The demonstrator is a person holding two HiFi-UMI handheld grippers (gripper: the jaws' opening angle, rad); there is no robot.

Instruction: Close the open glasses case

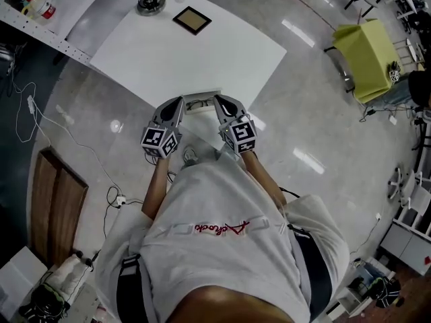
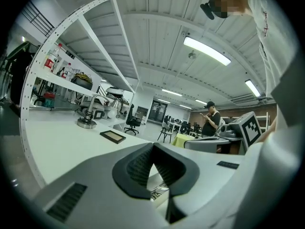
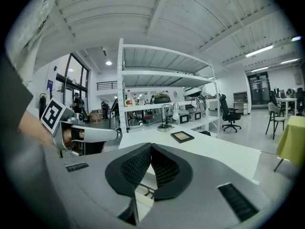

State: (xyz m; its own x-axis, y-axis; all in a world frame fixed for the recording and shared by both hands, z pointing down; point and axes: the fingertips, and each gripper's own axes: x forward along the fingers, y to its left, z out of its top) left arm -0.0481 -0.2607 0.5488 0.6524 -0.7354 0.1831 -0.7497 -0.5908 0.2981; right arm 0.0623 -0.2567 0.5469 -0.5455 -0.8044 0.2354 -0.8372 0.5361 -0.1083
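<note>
The glasses case is a pale grey thing at the white table's near edge, and whether its lid is up I cannot tell. My left gripper hovers just left of it and my right gripper just right, both pointing at the table. In the left gripper view the jaws meet at their tips with nothing between them, and part of the case shows below. The right gripper is shut and empty too, with the case under it.
A dark framed square pad and a lamp's round base stand at the table's far side. A shelf with bottles runs beyond. A yellow-green covered table is to the right. Cables lie on the floor to the left.
</note>
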